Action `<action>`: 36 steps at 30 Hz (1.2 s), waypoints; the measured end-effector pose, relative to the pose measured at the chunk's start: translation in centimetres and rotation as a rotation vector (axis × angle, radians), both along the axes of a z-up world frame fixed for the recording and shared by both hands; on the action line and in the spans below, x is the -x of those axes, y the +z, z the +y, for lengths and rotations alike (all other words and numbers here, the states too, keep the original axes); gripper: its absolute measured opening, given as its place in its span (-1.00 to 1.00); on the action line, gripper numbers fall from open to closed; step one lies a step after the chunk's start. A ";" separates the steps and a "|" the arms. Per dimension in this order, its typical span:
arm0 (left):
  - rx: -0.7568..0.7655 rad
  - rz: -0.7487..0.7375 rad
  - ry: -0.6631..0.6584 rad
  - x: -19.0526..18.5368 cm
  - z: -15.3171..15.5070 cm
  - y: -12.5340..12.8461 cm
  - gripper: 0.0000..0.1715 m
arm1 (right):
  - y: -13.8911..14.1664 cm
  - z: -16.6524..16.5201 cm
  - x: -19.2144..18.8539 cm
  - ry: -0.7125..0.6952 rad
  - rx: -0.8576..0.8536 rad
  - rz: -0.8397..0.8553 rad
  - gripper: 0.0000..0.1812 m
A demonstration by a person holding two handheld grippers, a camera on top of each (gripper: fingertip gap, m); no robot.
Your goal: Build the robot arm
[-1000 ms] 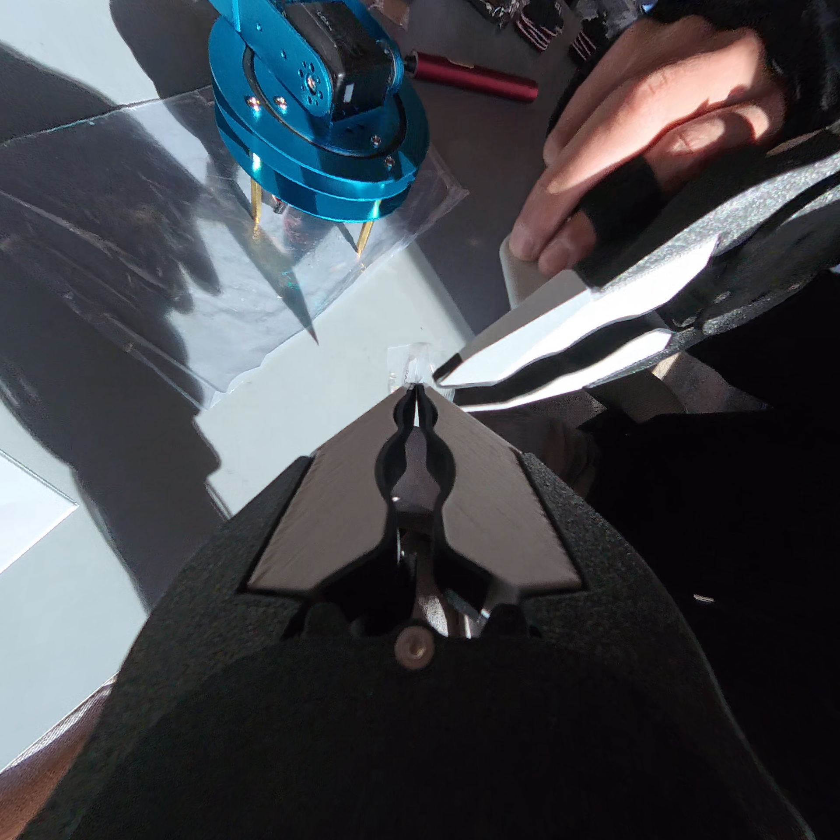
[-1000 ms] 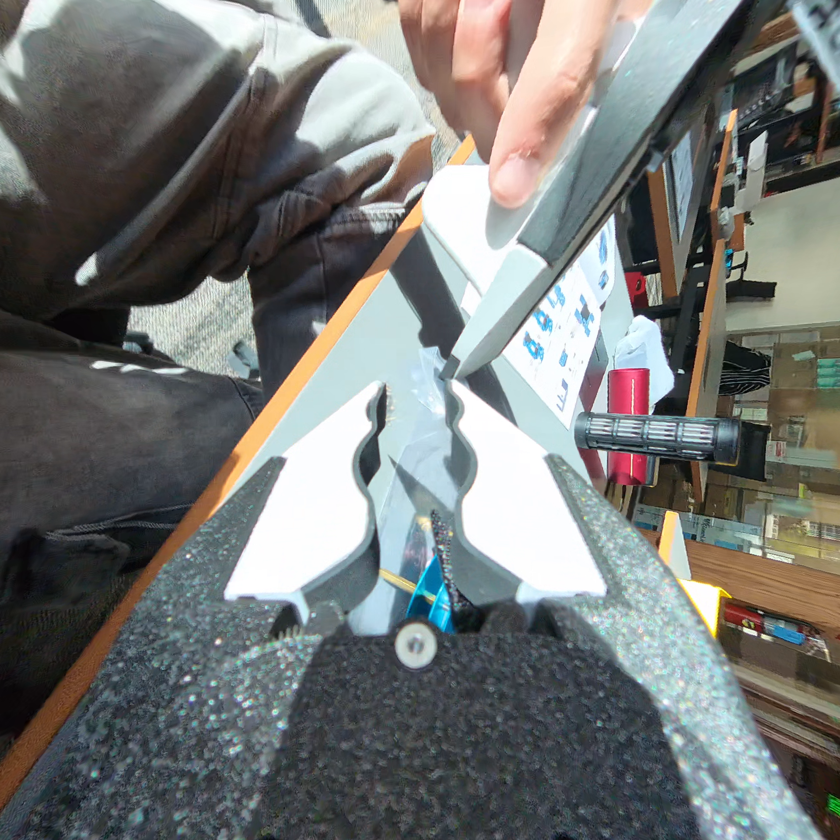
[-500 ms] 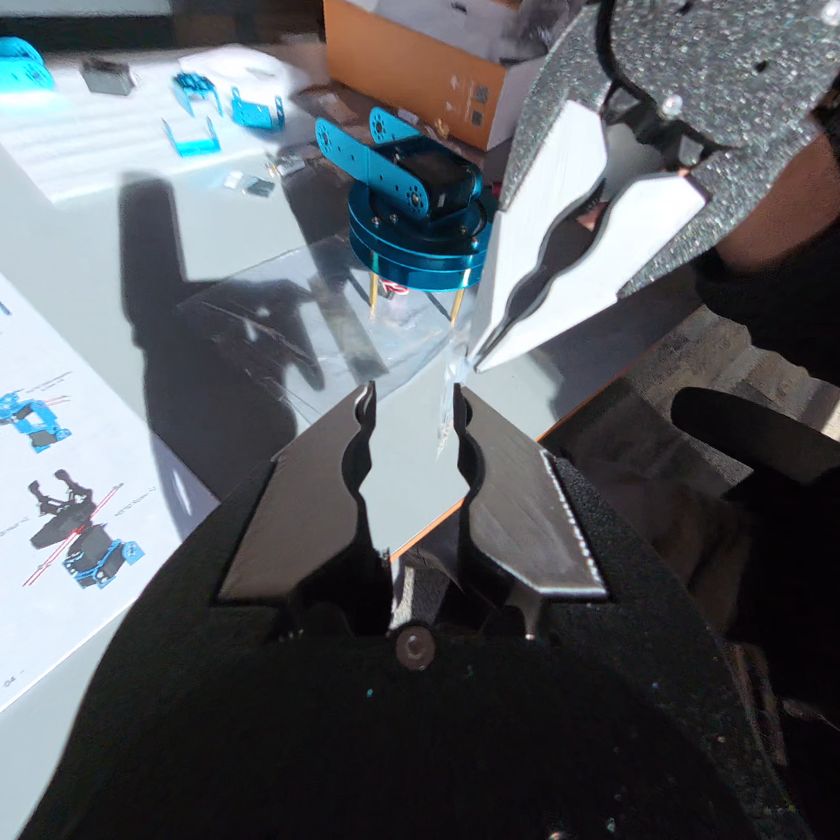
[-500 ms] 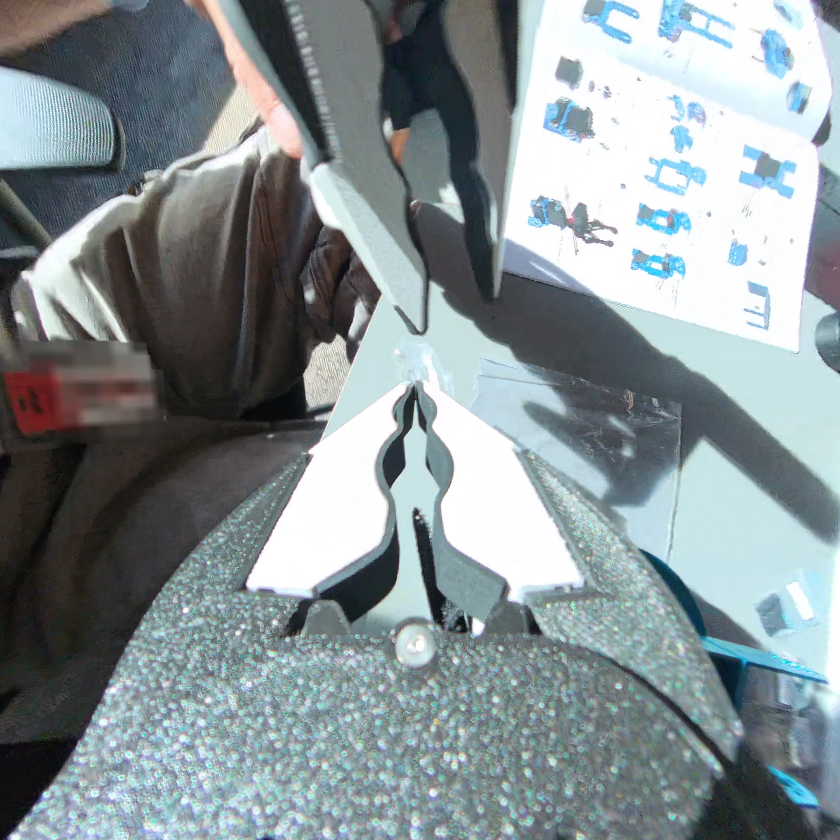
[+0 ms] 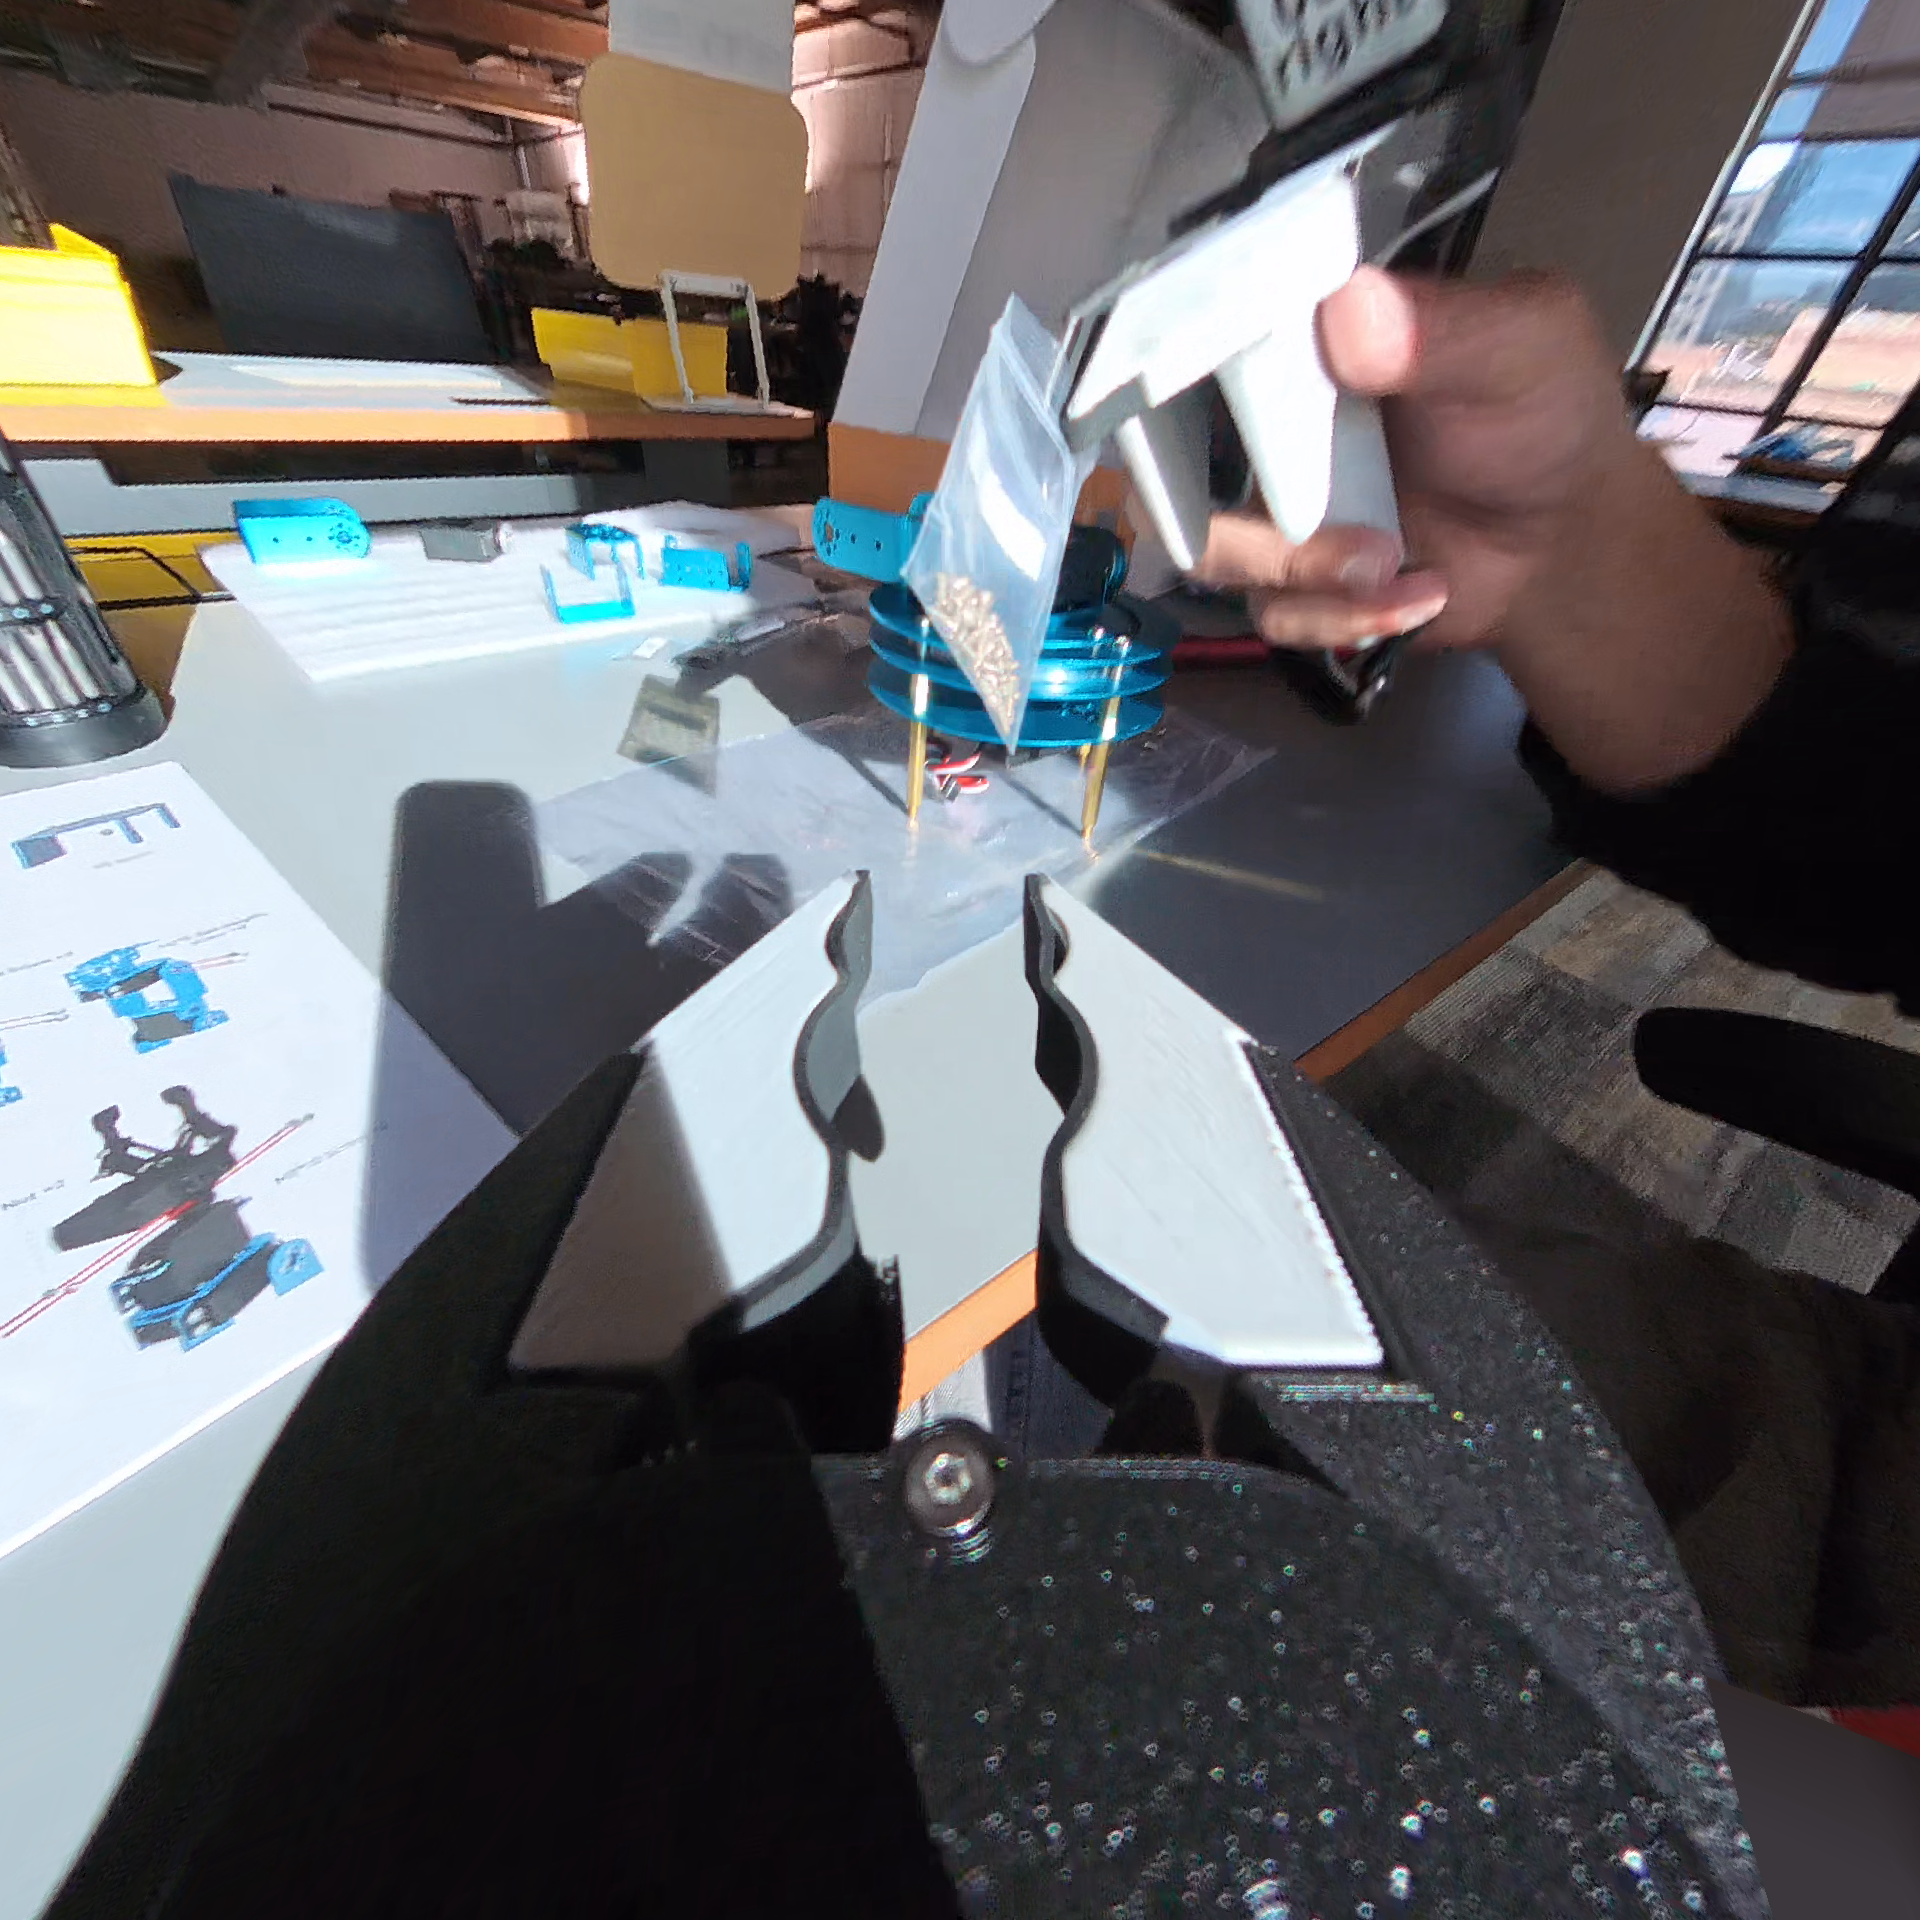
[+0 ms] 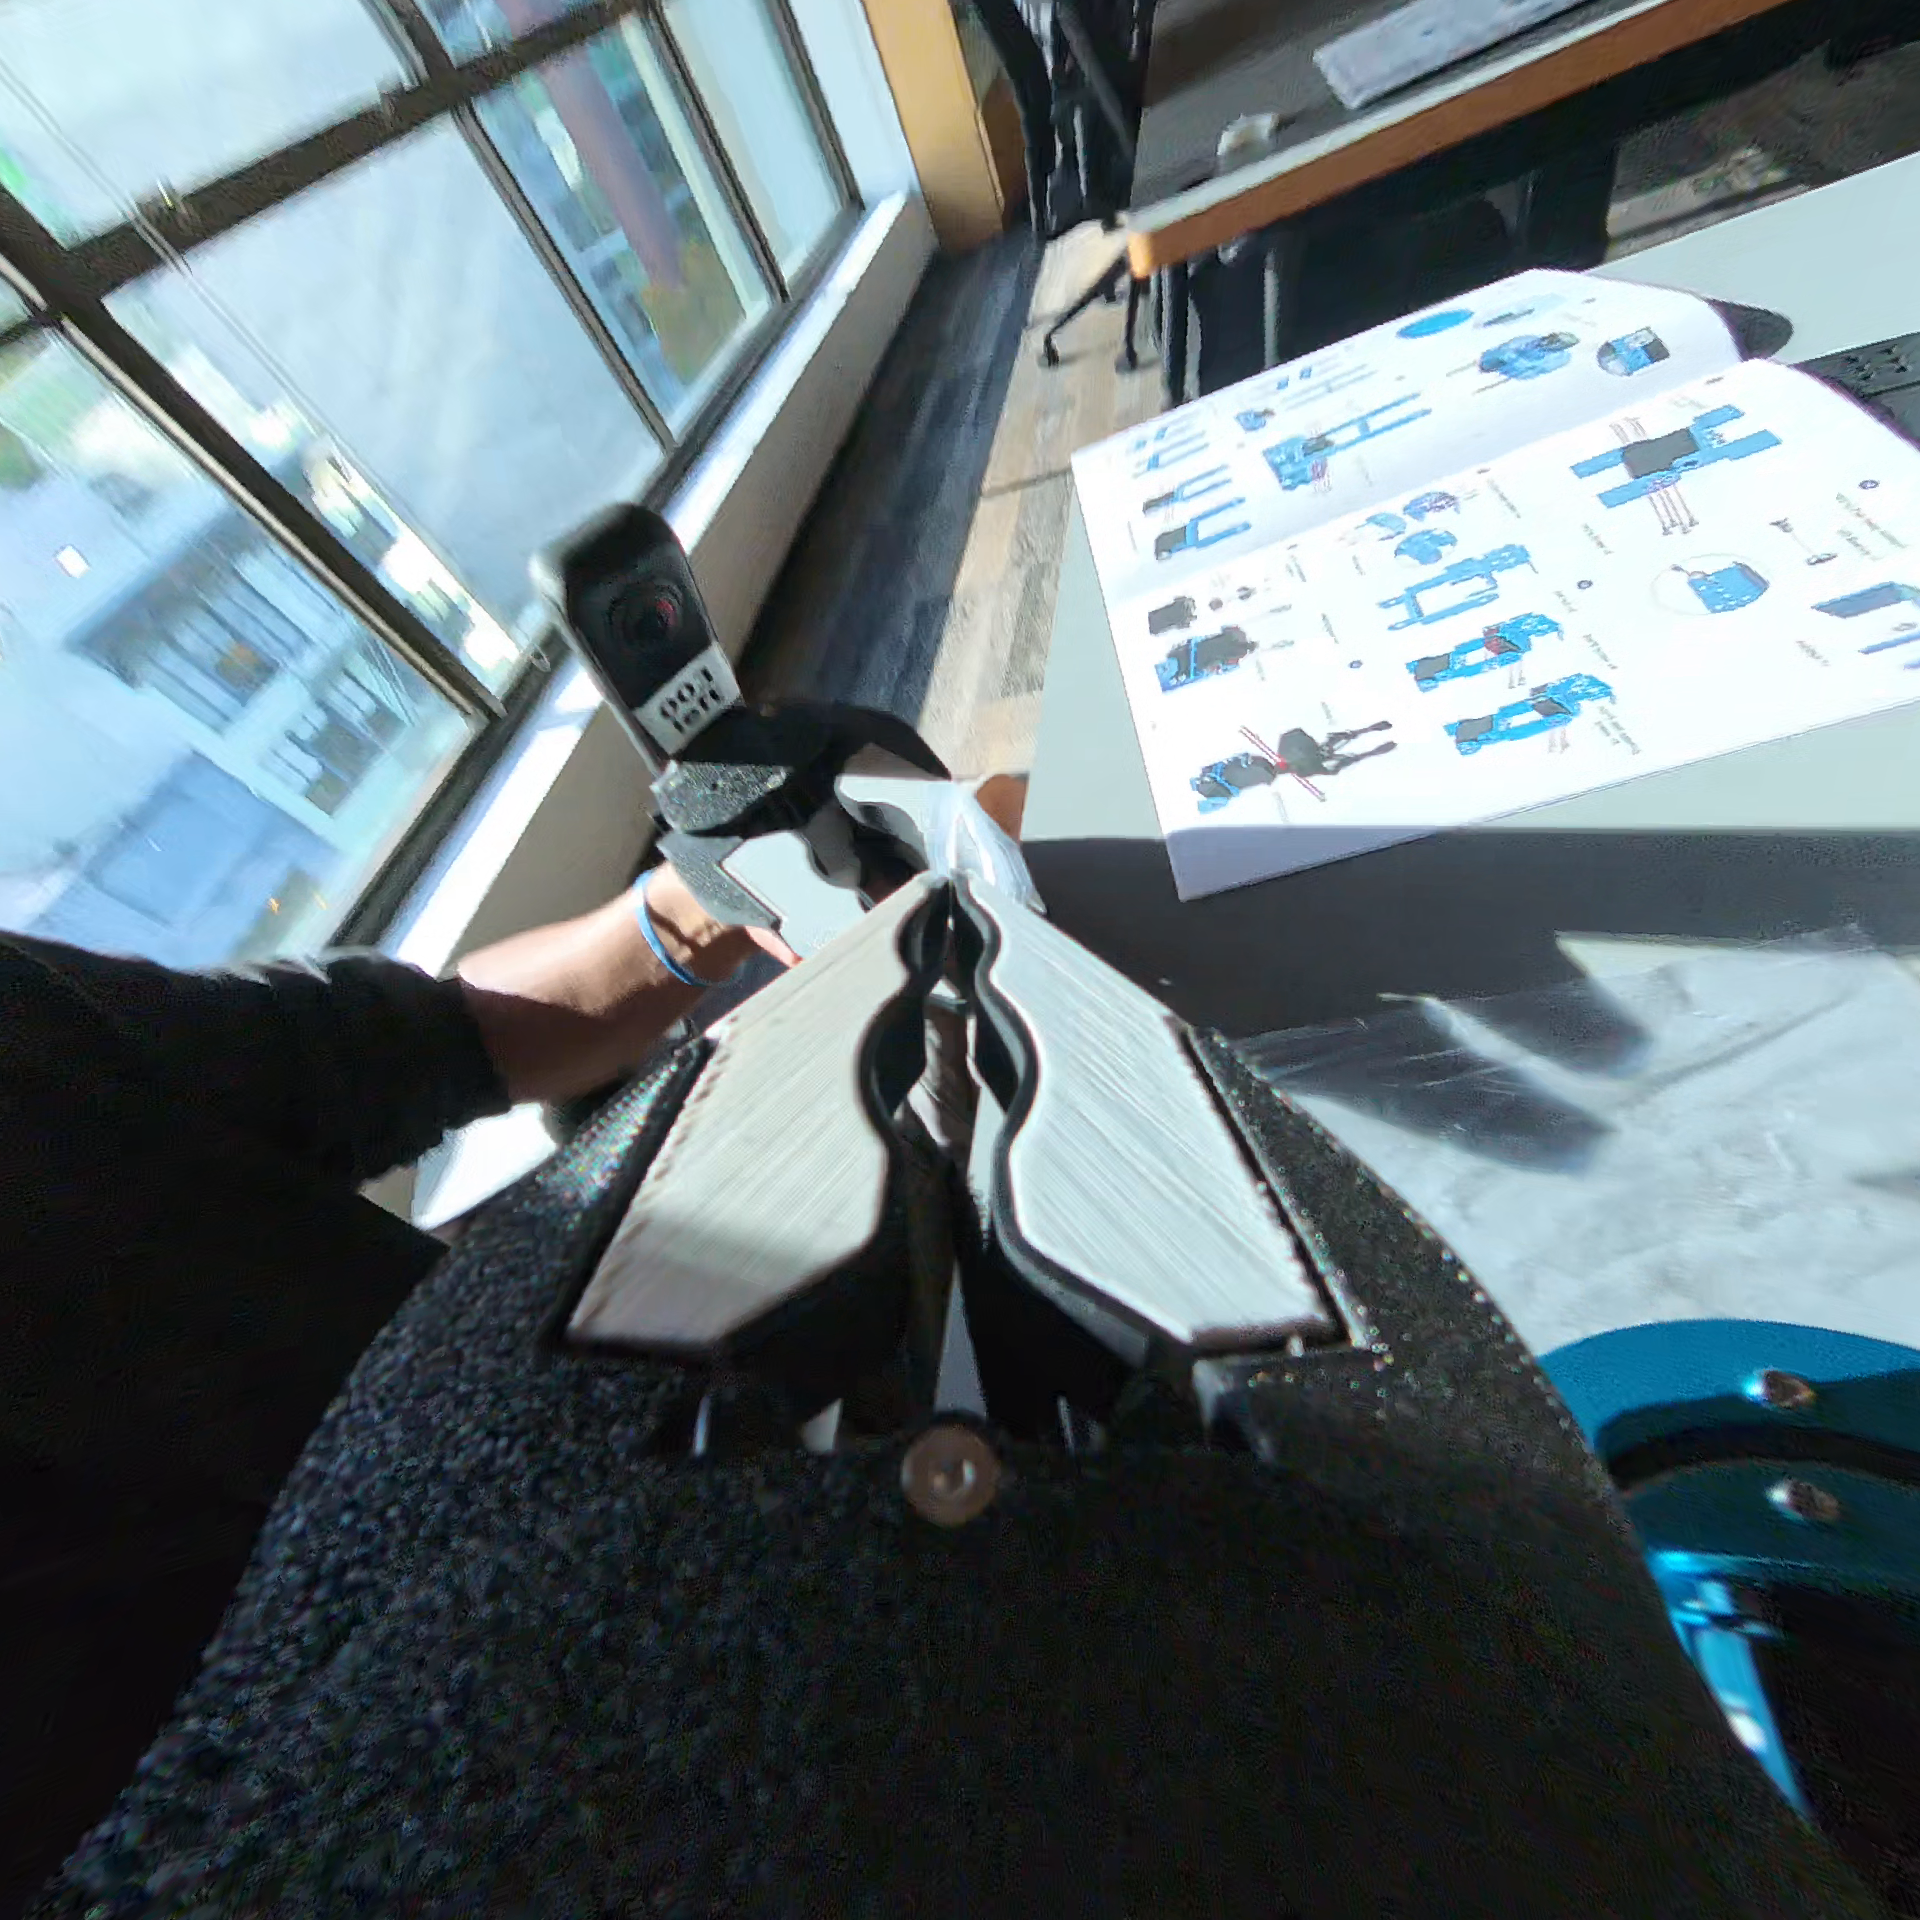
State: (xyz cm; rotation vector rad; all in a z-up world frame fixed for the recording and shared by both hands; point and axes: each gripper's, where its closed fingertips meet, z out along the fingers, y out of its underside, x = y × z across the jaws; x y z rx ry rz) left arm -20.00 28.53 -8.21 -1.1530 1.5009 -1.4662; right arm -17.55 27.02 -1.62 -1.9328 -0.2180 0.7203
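Observation:
My right gripper is shut on the top edge of a small clear plastic bag with several small metal screws in its bottom corner. In the left wrist view, the right gripper holds the bag hanging in the air in front of a blue round servo base on brass standoffs. My left gripper is open and empty, below and in front of the bag, over the near edge of the table. The bag's top shows just past the right fingertips.
A flat clear plastic sheet lies under the blue base. An open instruction booklet lies at the left; it also shows in the right wrist view. Several blue brackets lie on white foam at the back. A black mesh cylinder stands far left. Left tips to right tips: about 8 cm. From either gripper's tips it is about 35 cm to the black mesh cylinder.
The bag passed from my left gripper to my right. The left opened and drew back; the right shut on the bag and lifted it off the table.

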 end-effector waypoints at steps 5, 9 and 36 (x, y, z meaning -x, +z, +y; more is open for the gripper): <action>0.238 -0.034 -0.097 -0.3 1.4 2.6 -0.67 | -0.7 0.2 -0.1 -0.110 -0.075 0.194 -1.00; 0.456 -0.007 -0.279 -0.4 1.9 3.7 -0.69 | -0.9 0.1 -0.1 -0.131 -0.081 0.284 -1.00; 0.142 0.424 -0.451 -4.9 1.3 -0.1 -1.00 | -8.6 0.8 -3.0 -0.383 0.096 -0.055 -0.82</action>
